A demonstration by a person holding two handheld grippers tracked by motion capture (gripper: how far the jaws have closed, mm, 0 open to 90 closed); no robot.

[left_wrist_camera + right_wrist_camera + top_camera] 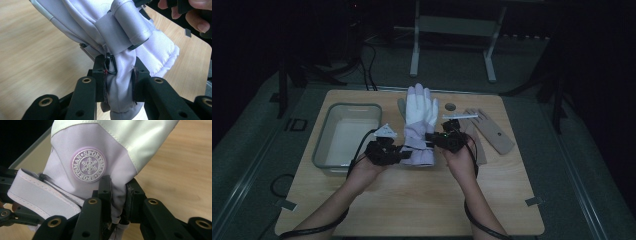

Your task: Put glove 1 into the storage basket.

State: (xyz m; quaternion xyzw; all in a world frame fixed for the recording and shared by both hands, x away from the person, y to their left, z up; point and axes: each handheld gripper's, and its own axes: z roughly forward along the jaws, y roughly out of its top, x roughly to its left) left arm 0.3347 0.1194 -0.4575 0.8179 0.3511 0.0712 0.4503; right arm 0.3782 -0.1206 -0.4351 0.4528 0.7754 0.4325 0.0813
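- The glove (419, 127) is white over the fingers and pale lilac at the cuff.
- Its round badge (88, 166) is lilac with a white snowflake and white lettering around the ring.
- The wrist strap (42, 195) is grey-lilac with paler stitched edges.
- Both grippers, left (401, 153) and right (430, 139), are black; brass-coloured rivets dot their arms.
- The table (422, 200) is light wood grain.
- The tray (324, 145) at the left is grey-rimmed with a pale inside.
- The flat hand form (494, 132) at the right is tan.
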